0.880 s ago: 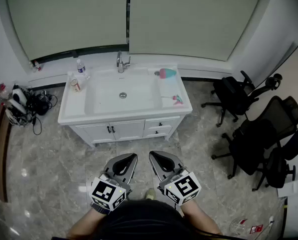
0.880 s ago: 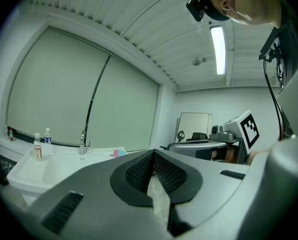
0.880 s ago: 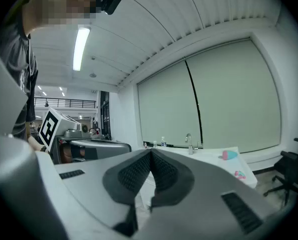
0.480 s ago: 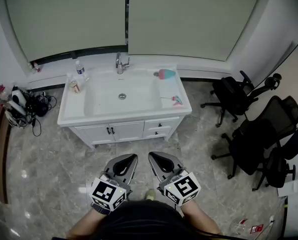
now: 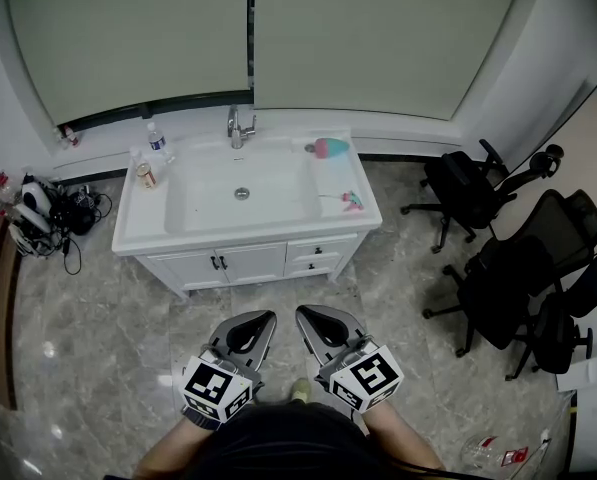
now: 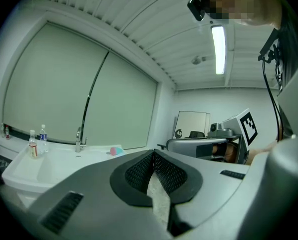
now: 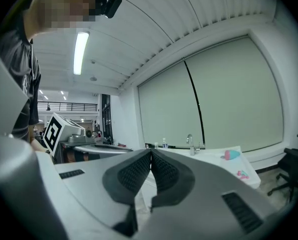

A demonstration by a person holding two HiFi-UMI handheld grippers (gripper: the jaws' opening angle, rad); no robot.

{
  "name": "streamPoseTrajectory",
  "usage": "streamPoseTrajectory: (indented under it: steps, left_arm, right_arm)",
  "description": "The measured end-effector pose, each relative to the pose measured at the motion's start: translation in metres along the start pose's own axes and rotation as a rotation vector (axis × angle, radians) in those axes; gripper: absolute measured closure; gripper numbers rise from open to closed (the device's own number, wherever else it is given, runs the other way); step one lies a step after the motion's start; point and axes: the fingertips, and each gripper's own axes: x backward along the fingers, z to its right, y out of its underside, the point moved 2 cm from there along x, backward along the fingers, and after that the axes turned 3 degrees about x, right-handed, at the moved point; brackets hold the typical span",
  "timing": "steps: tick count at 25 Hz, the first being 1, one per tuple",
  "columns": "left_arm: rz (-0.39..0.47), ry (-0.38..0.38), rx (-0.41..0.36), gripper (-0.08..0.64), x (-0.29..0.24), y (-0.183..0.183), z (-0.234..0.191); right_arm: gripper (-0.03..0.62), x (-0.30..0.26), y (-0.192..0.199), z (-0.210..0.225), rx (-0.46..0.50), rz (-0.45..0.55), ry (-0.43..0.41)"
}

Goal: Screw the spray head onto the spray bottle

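A pink and teal spray bottle (image 5: 328, 148) lies on the back right corner of the white sink vanity (image 5: 268, 233). A small pink and teal spray head (image 5: 351, 201) lies nearer the front on the same side. Both also show in the right gripper view, bottle (image 7: 232, 155) and head (image 7: 242, 174). My left gripper (image 5: 261, 317) and right gripper (image 5: 306, 315) hang side by side close to my body, well short of the vanity, over the floor. Each is shut with nothing between its pads. The left gripper view shows the bottle (image 6: 115, 151) far off.
A faucet (image 5: 236, 126) stands behind the basin, with a water bottle (image 5: 156, 138) and a small bottle (image 5: 143, 173) at the left. Black office chairs (image 5: 478, 193) crowd the right. Cables and gear (image 5: 48, 213) lie on the floor at left.
The vanity has drifted slightly left in the head view. Both grippers stay where they were, shut and empty.
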Motion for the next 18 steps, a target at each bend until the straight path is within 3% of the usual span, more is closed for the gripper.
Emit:
streamPoseTrajectory:
  steps: [18]
  left_arm:
    - [-0.026, 0.024, -0.018, 0.555, -0.140, -0.007, 0.034]
  right_arm:
    - [0.592, 0.054, 0.008, 0.125, -0.025, 0.011, 0.058]
